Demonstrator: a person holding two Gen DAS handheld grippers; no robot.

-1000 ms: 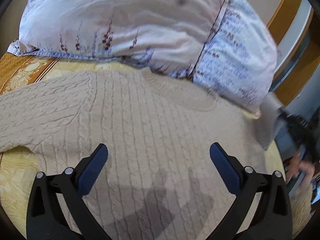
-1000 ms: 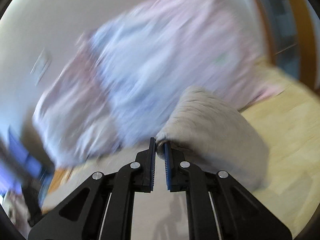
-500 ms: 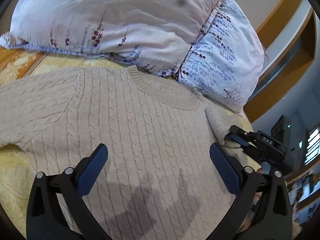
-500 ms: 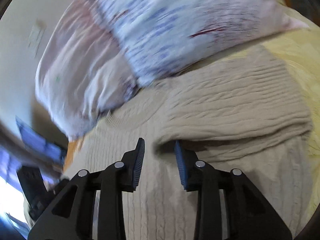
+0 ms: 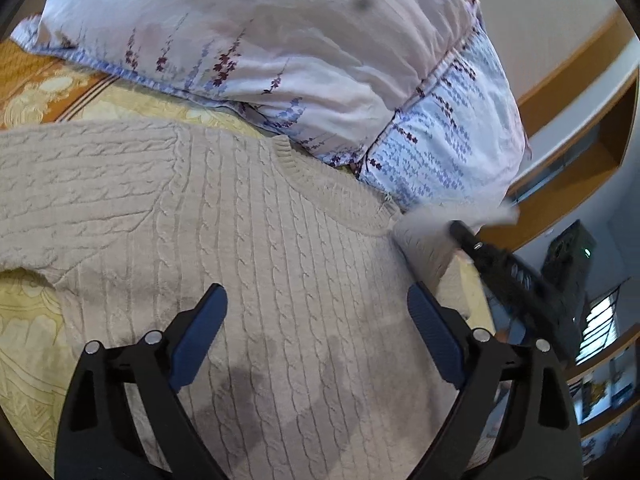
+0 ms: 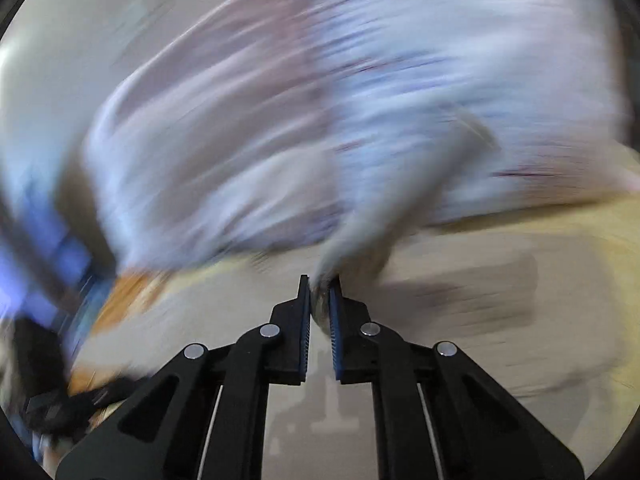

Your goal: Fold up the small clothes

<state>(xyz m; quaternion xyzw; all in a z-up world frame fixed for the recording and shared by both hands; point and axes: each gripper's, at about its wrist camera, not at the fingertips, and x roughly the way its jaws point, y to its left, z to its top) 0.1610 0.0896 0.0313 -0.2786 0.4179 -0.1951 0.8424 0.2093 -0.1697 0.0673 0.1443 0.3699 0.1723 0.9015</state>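
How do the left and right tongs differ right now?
Left tongs are wide open with nothing between them; right tongs are shut on the sweater's sleeve. Left hovers over the sweater body; right holds the sleeve lifted. Left view is sharp, right is motion-blurred. Both have black arms and blue pads.

In the lower centre of the frame, our right gripper (image 6: 319, 292) has its two black fingers with blue ribbed pads (image 6: 335, 332) nearly together, pinching a fold of beige sweater (image 6: 360, 236) fabric between the tips. From the pinch, the fabric rises toward the upper right. Behind it, a heavily blurred floral pillow (image 6: 320, 100) in pale pink and blue fills the upper frame. A yellow bedspread (image 6: 580, 220) shows at the right edge. Dark blurred shapes at lower left cannot be identified.
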